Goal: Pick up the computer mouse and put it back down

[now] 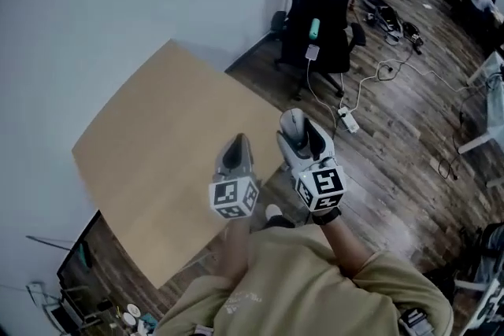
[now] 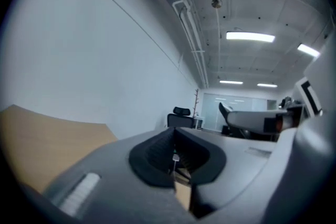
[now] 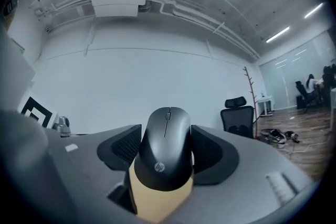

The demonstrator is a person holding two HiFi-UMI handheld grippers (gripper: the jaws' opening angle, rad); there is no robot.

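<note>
A dark grey computer mouse (image 3: 167, 149) is clamped between the black pads of my right gripper (image 3: 167, 147), its nose pointing up. In the head view the mouse (image 1: 294, 122) sticks out of the right gripper (image 1: 298, 136), held in the air over the right corner of the light wooden table (image 1: 157, 161). My left gripper (image 1: 236, 155) hovers beside it over the table, jaws pressed together with nothing between them; in the left gripper view the left gripper (image 2: 174, 157) shows only a thin slit between its pads.
A black office chair (image 1: 319, 8) stands past the table's far corner, with a white cable and power strip (image 1: 348, 120) on the wooden floor. A white wall runs along the table's left side. Clutter lies on the floor at lower left.
</note>
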